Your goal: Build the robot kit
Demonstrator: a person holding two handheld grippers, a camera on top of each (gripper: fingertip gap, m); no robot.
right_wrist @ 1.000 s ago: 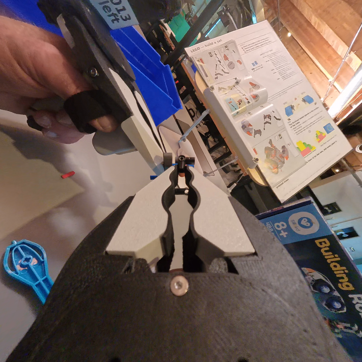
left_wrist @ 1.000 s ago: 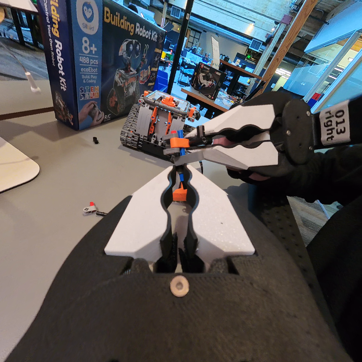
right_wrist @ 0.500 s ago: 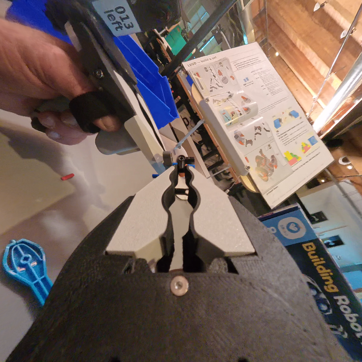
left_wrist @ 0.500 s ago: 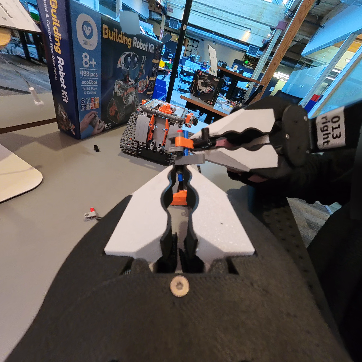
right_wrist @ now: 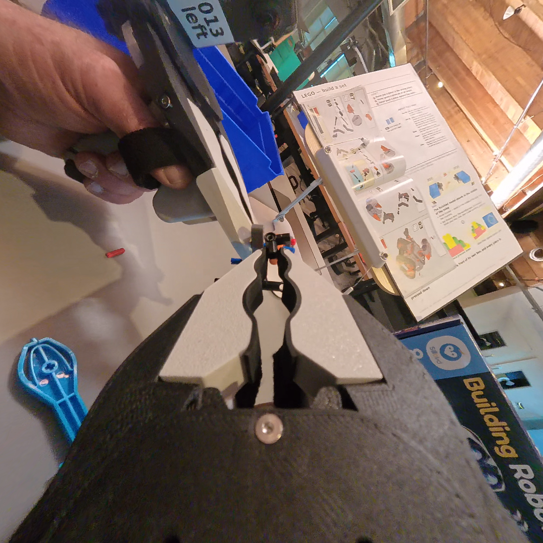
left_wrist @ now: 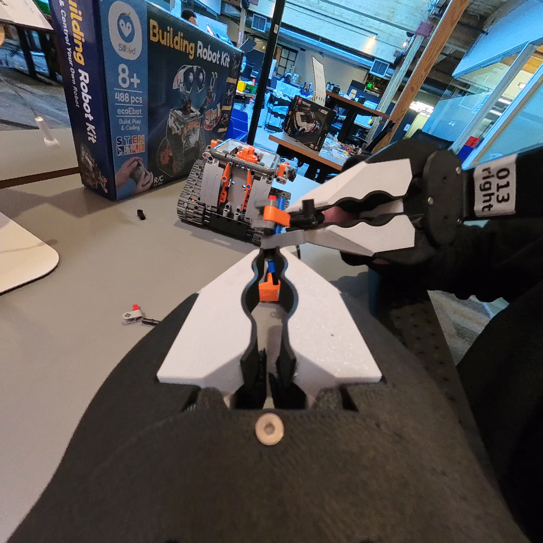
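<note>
My left gripper is shut on a small brick assembly: a blue axle with an orange connector between the fingers, and a second orange connector and a grey piece above the tips. My right gripper comes in from the right, shut on a black pin piece that touches the upper orange connector. In the right wrist view, the right gripper pinches the black piece at its tips. The left gripper, held by a bare hand, meets it from the upper left.
A tracked grey and orange robot model stands behind the grippers, beside a blue kit box. A loose grey piece with a red pin and a black pin lie on the grey table. A blue tool, a red pin and an instruction sheet are nearby. Only a small space, under 4 cm, lies between the two pairs of fingers.
Both grippers keep their hold and stay joined at the small assembly. The pair has shifted slightly and the right wrist view has tilted a little.
</note>
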